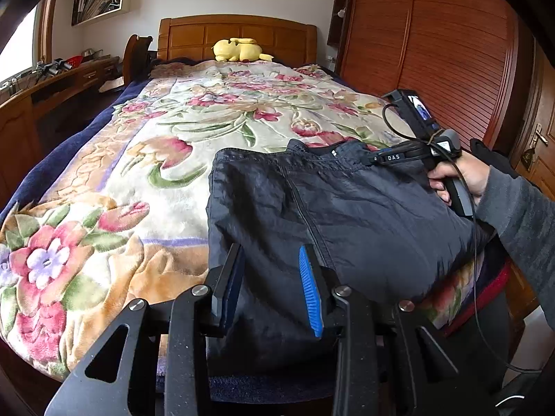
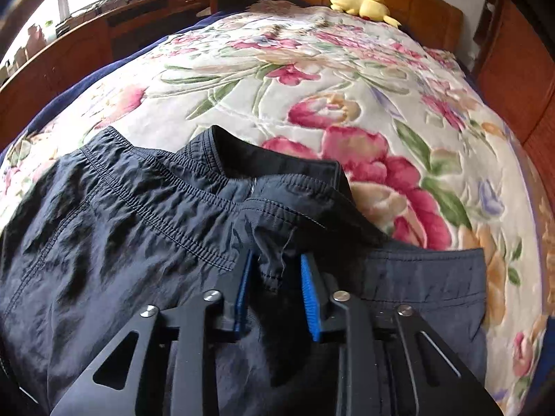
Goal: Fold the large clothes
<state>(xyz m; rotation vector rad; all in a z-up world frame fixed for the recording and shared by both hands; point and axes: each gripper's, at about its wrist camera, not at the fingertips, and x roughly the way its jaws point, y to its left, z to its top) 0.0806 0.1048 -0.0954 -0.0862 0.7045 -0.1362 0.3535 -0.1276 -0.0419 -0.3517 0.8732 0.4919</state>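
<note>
My left gripper [image 1: 272, 287] stands part open over the dark trousers [image 1: 347, 215] on the floral blanket [image 1: 138, 159], holding nothing. My right gripper [image 2: 275, 294] straddles a fabric ridge below the waistband [image 2: 277, 187]; whether its pads press it, I cannot tell. Step: securing grips. Next: confirm both, then fold.

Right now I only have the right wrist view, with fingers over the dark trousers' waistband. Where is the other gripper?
Observer: The left gripper is at the trousers' end opposite the waistband.
Operator: Is it holding them?
Observer: Dark cloth fills the gap between its fingers; whether they pinch it is unclear.
Operator: What holds my gripper?
Observer: A hand in a grey sleeve grips the right gripper's handle.
</note>
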